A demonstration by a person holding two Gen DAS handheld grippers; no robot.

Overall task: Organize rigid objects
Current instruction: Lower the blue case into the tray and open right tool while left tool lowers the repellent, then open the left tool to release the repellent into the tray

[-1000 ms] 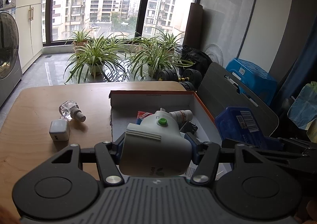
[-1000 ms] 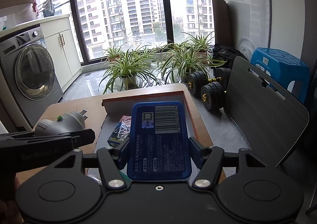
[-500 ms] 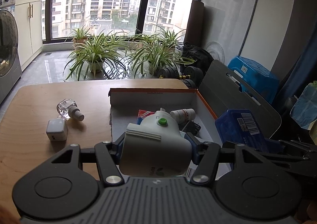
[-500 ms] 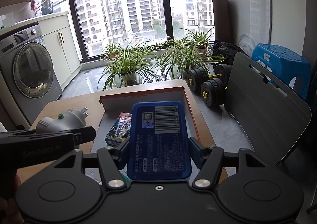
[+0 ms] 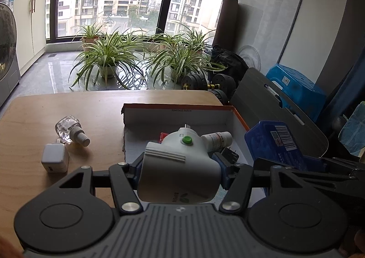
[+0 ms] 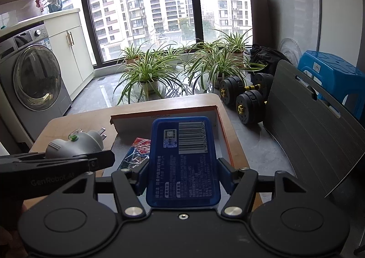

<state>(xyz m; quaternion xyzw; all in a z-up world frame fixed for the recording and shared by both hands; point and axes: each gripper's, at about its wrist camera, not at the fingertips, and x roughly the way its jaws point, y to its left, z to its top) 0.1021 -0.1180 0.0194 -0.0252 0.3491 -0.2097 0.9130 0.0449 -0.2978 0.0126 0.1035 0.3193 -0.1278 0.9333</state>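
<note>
My left gripper (image 5: 179, 167) is shut on a white plug-in device (image 5: 180, 166) with a green button, held over the near end of an open cardboard box (image 5: 178, 116). My right gripper (image 6: 183, 174) is shut on a blue flat case (image 6: 184, 159) with a barcode, above the same box (image 6: 164, 118). Inside the box lie a small white bottle (image 5: 216, 140), a red packet (image 5: 163, 137) and a black part. On the table left of the box are a clear glass bottle (image 5: 69, 131) and a white cube charger (image 5: 54, 161). The blue case (image 5: 273, 141) shows at right in the left wrist view.
The wooden table (image 5: 45, 121) has a rounded far edge. A grey chair back (image 6: 310, 125) stands to the right of it. Dumbbells (image 6: 246, 100), potted plants (image 6: 148, 75), a blue stool (image 6: 333, 75) and a washing machine (image 6: 29, 82) are on the floor beyond.
Both grippers have moved forward over the table with their loads; the box and table objects sit lower and nearer in view. Grips are unchanged.
</note>
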